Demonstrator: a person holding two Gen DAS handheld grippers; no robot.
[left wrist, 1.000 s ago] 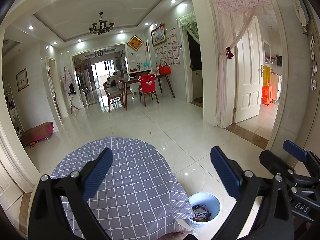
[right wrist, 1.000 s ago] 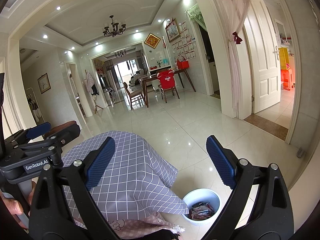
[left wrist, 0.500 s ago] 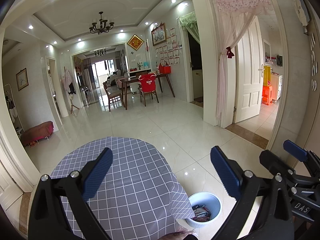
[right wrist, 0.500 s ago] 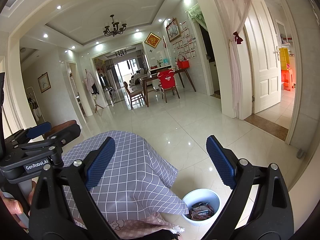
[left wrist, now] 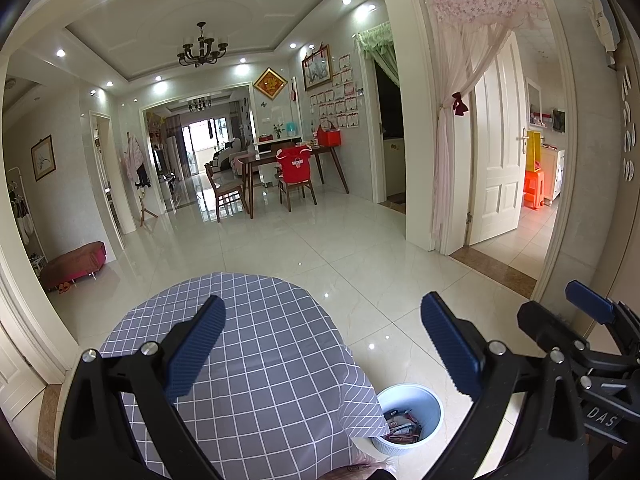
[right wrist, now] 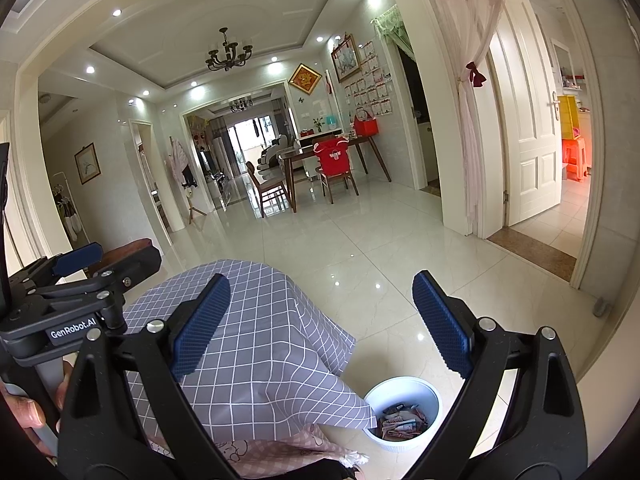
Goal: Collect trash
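Left gripper [left wrist: 320, 344]: fingers spread wide, nothing between the pads. Left finger [left wrist: 196, 344] sits over the round table's grey checked tablecloth [left wrist: 264, 368]. White trash bin [left wrist: 416, 404] stands on the tiled floor just beside the cloth's hanging edge, below the gap and nearer the right finger; wrappers [left wrist: 402, 426] lie inside.

Right gripper [right wrist: 320, 324]: fingers likewise wide apart, empty. The bin [right wrist: 404, 392] sits low between them, toward the right finger [right wrist: 440, 328]; a pink cloth [right wrist: 280, 452] shows under the checked one.
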